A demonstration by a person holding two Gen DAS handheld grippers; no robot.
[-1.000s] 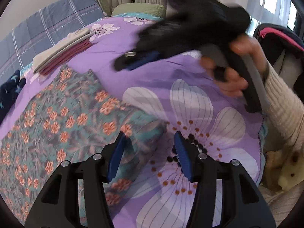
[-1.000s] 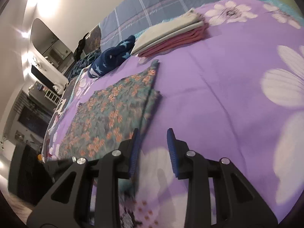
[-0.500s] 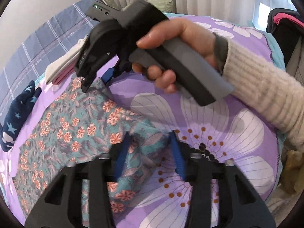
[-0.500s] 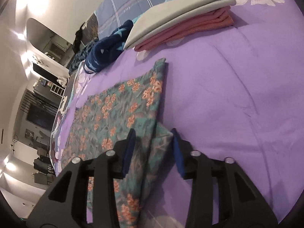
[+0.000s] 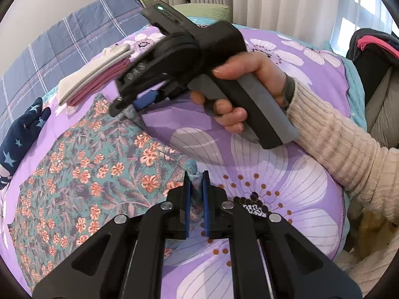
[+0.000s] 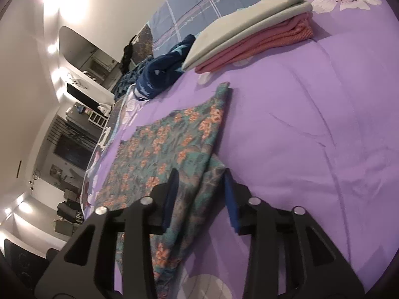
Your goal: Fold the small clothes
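Floral garment (image 5: 94, 174) on bed (image 5: 286, 184), long axis running away from closing left gripper (image 5: 196, 199), corner pinched between fingers; right gripper (image 6: 199, 199) opening, straddling far corner.

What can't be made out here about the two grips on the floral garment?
- Left gripper: closing on the floral garment; how many layers are pinched is hidden between the pads.
- Right gripper: jaws opening, cloth between them; pad contact unclear.
- Left wrist view: the right gripper's body hides its fingertips.
- Garment's near end: cut off by both frames' lower edges.
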